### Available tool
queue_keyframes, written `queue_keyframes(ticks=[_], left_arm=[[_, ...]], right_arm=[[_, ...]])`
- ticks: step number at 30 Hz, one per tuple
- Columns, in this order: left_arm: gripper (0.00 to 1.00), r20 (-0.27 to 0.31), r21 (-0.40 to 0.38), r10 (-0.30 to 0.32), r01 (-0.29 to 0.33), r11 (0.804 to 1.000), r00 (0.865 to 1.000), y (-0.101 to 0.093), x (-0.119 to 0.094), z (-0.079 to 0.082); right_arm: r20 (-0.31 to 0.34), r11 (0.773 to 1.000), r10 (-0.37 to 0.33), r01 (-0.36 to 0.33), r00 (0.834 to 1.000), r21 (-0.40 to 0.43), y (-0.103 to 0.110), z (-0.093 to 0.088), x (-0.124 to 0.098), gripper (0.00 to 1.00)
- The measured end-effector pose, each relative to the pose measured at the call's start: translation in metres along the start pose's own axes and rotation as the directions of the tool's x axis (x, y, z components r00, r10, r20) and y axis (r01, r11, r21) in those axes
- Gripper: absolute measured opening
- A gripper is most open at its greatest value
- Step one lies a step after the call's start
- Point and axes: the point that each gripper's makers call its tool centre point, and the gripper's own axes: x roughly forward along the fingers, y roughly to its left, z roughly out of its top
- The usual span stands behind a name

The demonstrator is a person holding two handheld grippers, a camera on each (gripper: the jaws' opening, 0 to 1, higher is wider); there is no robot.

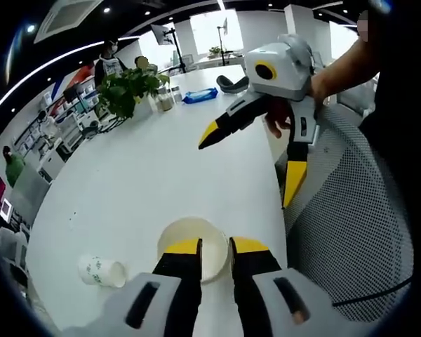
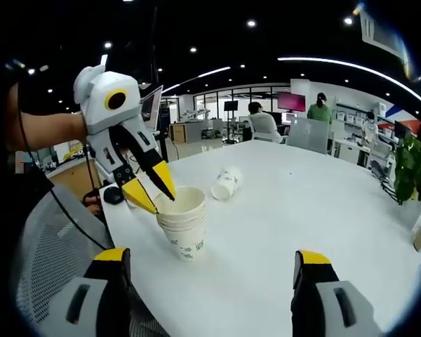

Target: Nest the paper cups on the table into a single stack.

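Most of the job looks done: your left gripper point(image 2: 156, 199) pinches the rim of the nested stack point(image 2: 182, 223) near the table point(image 2: 323, 210) edge, while one loose cup point(image 2: 226, 184) lies tipped at about one o'clock from it, not yet added. Your right gripper point(image 2: 210, 270) is spread wide, holding nothing. The cups carry small green print, too small to read.

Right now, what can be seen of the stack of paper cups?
The stack of paper cups stands upright near the white table's edge, several off-white cups nested, rims layered, small green print on the side. The top cup is empty. The left gripper pinches its rim, one yellow-tipped jaw inside, one outside. The lone paper cup lies apart on its side.
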Motion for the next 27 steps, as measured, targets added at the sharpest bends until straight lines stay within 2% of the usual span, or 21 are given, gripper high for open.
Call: queue_keyframes(ticks=[2,5,12,27], left_arm=[[0.13,0.001,-0.001,0.002,-0.002,1.0,1.0,0.001,-0.001,0.0],[0.19,0.014,-0.011,0.01,-0.01,1.0,1.0,0.003,-0.004,0.001],[0.21,0.047,-0.029,0.04,-0.039,0.999,0.998,0.007,-0.013,0.003],[0.26,0.083,-0.061,0.097,-0.092,0.994,0.992,0.015,-0.042,-0.005]], right_arm=[[-0.003,1.0,0.0,0.0,1.0,-0.001,0.0,-0.001,0.0,0.97],[-0.003,1.0,0.0,0.0,1.0,0.001,0.0,-0.001,0.0,0.97],[-0.007,1.0,0.002,-0.002,1.0,-0.001,0.0,-0.002,0.001,0.97],[0.0,1.0,0.015,-0.015,1.0,0.0,0.004,0.0,0.001,0.98]])
